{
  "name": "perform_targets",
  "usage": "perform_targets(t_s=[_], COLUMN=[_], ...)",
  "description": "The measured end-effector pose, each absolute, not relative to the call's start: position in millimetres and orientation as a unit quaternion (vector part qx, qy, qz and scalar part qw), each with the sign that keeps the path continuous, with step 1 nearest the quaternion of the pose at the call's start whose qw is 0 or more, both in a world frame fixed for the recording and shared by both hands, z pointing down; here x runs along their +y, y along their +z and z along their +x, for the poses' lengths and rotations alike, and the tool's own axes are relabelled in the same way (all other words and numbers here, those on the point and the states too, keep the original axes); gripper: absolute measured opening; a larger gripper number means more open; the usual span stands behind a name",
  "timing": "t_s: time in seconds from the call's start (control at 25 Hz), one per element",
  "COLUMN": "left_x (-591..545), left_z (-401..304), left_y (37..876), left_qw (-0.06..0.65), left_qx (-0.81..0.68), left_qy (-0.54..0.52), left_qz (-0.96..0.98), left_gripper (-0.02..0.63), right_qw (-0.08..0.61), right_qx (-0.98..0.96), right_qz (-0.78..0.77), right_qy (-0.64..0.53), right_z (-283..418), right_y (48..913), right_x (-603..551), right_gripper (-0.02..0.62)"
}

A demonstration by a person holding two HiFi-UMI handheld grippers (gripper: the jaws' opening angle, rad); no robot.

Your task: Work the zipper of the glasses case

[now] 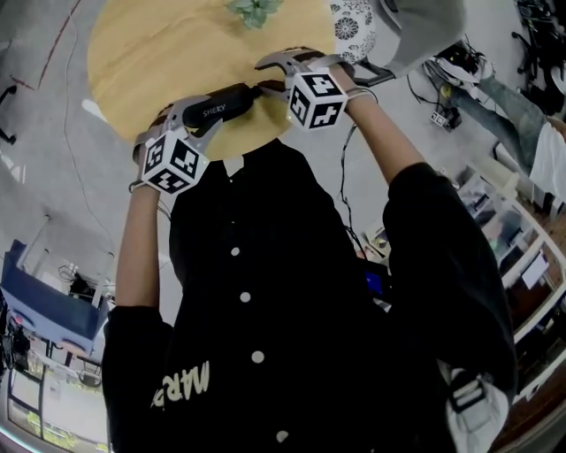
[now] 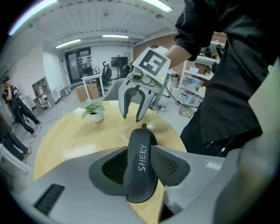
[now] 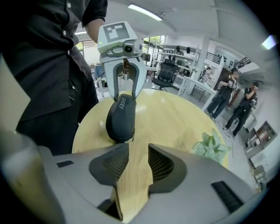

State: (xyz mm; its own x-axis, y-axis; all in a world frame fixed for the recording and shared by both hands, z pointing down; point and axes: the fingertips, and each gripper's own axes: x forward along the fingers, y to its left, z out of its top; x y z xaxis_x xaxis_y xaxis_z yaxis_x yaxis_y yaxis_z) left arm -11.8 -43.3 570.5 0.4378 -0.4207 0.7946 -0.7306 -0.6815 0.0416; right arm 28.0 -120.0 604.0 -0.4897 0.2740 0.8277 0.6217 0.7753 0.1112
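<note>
I'm clamping the glasses case [image 3: 121,116] in my left hand-held gripper [image 2: 140,164] to steady it on the counter [image 3: 175,122]. My right hand-held gripper [image 3: 133,164] is hanging jaws-apart and empty, facing the zipper pull [image 2: 143,127].

Matt black glasses case [image 2: 140,168], smooth pale wood table [image 2: 65,140] with slight sheen

glasses case [image 1: 232,99] zipper too small to tell, plant [image 1: 255,11] cut off (top edge)
</note>
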Motion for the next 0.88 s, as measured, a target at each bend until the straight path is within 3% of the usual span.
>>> perform_targets(t_s=[0.68, 0.88], left_x=[-32, -30], left_z=[-8, -9], left_y=[594, 593], left_qw=[0.220, 0.221], left_qx=[-0.308, -0.309], left_qy=[0.437, 0.444], left_qz=[0.816, 0.812], left_gripper=[0.158, 0.158], right_qw=[0.437, 0.441], right_qx=[-0.735, -0.691], right_qz=[-0.416, -0.460], right_qy=[-0.308, -0.340], right_z=[11, 10], right_y=[637, 642], right_x=[-100, -90], right_gripper=[0.084, 0.103])
